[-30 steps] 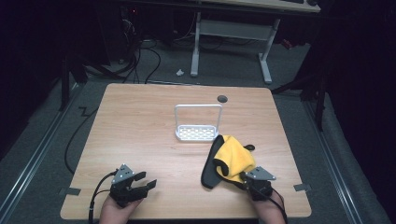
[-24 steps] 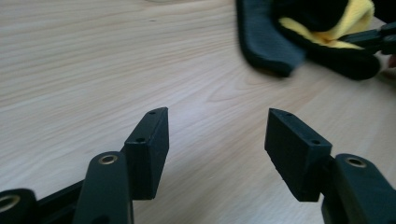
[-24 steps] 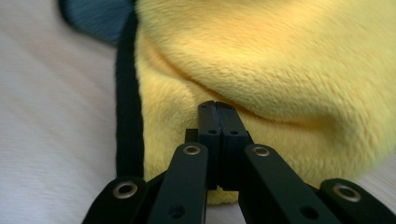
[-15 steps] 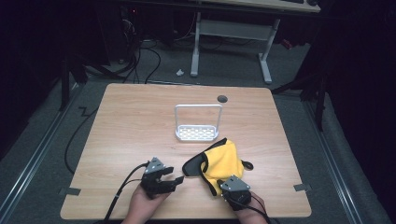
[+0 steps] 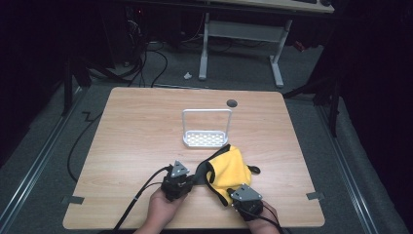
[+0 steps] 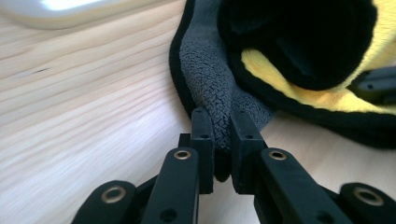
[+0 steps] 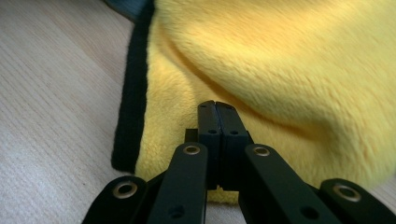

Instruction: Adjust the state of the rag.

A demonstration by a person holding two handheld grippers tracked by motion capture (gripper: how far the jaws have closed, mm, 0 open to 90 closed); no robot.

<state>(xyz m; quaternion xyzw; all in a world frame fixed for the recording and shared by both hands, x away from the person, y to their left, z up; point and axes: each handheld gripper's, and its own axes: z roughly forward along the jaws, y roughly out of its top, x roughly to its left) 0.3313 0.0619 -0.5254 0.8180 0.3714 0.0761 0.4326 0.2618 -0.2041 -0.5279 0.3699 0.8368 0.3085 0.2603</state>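
A yellow cloth [image 5: 229,168] with a grey underside and black hem lies bunched at the front middle of the wooden table [image 5: 136,131]. My left gripper [image 5: 196,176] reaches the cloth's left edge. In the left gripper view its jaws have just been closing and the left gripper [image 6: 219,135] now pinches a grey fold of the cloth [image 6: 210,79]. My right gripper [image 5: 230,193] sits at the cloth's near corner. In the right gripper view, the right gripper [image 7: 216,112] has its pads pressed together on the yellow pile [image 7: 280,60].
A white wire rack [image 5: 206,139] with a tall handle stands just behind the cloth. A round cable hole [image 5: 232,103] sits near the table's far edge. Tape marks [image 5: 315,196] lie at the front corners. Cables trail off the left gripper toward the front edge.
The left gripper moved right to the cloth and closed on its grey edge. The right gripper carried the cloth left, and the raised cloth has sunk and spread.
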